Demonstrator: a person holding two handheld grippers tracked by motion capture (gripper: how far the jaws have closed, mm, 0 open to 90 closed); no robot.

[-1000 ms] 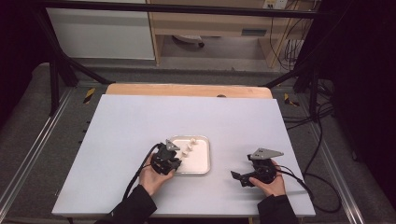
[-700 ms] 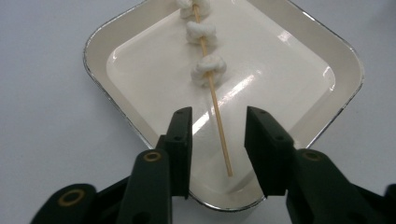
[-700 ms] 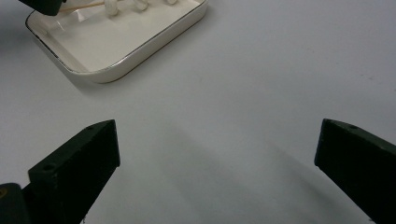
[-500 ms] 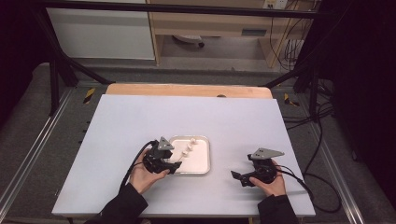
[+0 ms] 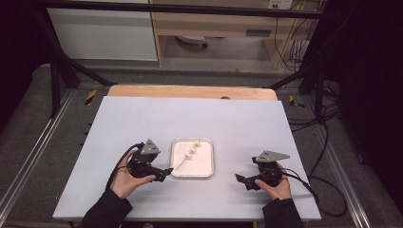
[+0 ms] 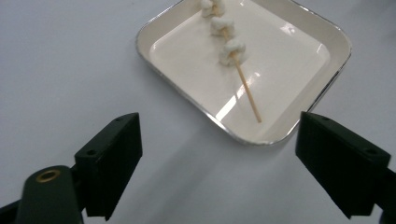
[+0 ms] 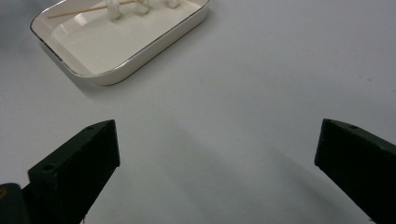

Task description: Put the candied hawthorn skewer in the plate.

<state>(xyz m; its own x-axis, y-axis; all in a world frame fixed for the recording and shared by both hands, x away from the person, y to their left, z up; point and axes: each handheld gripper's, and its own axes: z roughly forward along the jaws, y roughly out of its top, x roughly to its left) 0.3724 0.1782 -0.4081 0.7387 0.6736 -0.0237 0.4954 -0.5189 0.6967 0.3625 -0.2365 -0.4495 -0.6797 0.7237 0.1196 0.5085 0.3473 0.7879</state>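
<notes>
a thin wooden skewer (image 6: 246,92) threaded with three white lumps (image 6: 232,49) lies inside a shallow white tray (image 6: 327,65) with a silvery rim, running on a slant from the tray's far side towards its near left corner, bare stick end nearest that corner. in the high view the skewer (image 5: 186,158) rests left of the tray's middle, and the tray (image 5: 205,167) sits flat on the pale table (image 5: 237,123), a little towards the person's side of its centre.

the left hand-held gripper (image 5: 164,174) is just beside the tray's left edge, clear of it, pointing towards it. its jaws have just been opening and now stand wide apart with nothing between them; in the left gripper view they frame bare table short of the tray's rim.

the right hand-held gripper (image 5: 243,180) lies well to the right of the tray, apart from it, also pointing towards it. its jaws are spread wide over bare table, holding nothing.
</notes>
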